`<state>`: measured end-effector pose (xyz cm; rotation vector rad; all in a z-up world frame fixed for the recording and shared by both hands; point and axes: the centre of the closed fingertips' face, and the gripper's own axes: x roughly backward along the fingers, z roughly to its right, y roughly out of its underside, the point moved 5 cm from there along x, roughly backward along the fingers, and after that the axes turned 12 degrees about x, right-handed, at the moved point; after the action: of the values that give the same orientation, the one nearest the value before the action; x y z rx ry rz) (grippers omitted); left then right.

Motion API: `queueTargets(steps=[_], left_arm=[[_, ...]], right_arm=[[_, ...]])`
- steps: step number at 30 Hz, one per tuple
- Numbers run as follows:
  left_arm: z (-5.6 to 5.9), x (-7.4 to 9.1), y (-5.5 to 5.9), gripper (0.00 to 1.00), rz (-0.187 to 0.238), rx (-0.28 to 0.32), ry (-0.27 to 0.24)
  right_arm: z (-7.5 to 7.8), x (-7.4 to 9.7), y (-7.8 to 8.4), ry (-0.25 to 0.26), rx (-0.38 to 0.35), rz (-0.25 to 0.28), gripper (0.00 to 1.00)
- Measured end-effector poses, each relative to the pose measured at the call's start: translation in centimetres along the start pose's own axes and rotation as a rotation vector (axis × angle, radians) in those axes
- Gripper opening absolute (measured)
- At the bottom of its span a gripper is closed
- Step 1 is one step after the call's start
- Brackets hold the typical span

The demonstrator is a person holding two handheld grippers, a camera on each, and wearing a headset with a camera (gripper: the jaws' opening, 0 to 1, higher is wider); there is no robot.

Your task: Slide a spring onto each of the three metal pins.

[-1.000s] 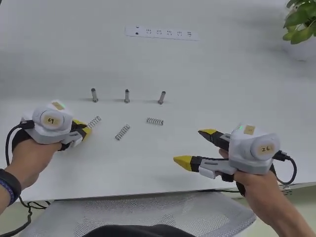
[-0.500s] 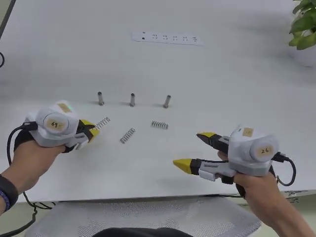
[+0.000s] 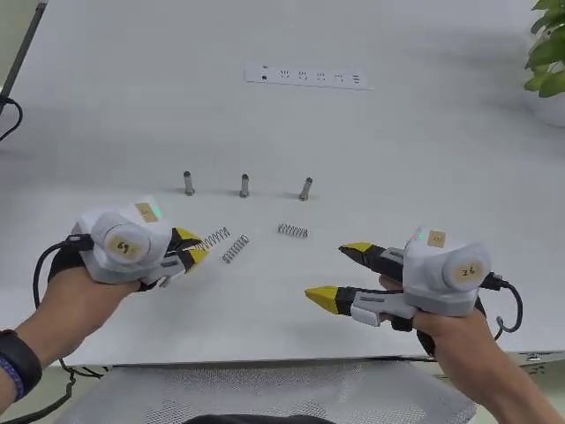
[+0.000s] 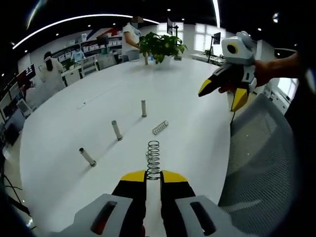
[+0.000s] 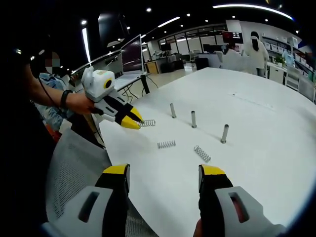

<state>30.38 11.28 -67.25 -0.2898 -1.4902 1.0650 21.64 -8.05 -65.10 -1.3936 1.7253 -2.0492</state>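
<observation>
the right gripper (image 3: pixel 339 273) is spread wide, holding nothing. the left gripper (image 3: pixel 192 251) pinches one thin coiled metal spring (image 3: pixel 214 238). a second spring (image 3: pixel 236 249) and a third spring (image 3: pixel 292 231) lie flat on the white table (image 3: pixel 415 150). behind, three short grey metal pins (image 3: pixel 244 185) stand bare: all three left.

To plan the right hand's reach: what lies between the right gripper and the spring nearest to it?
Nothing: in the head view, bare table separates the right gripper from that spring.
</observation>
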Motion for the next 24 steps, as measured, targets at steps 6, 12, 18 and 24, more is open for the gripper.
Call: queueTargets(steps=[6,12,18,24], left_arm=[[1.7,-0.3,-0.6,0.02,0.008,-0.041,0.041],[2.8,-0.4,-1.3,0.02,0.016,-0.074,0.070],[4.1,-0.5,-2.1,0.02,0.023,-0.110,0.104],[5.7,-0.7,-2.7,0.02,0.023,-0.156,0.144]], right_arm=[[-0.2,-0.5,-0.6,-0.025,0.011,0.022,0.50],[-0.5,-0.9,-0.9,-0.059,0.020,0.037,0.44],[-1.1,-1.3,-1.2,-0.106,0.026,0.047,0.40],[-1.5,-1.4,-1.6,-0.134,0.010,0.081,0.33]])
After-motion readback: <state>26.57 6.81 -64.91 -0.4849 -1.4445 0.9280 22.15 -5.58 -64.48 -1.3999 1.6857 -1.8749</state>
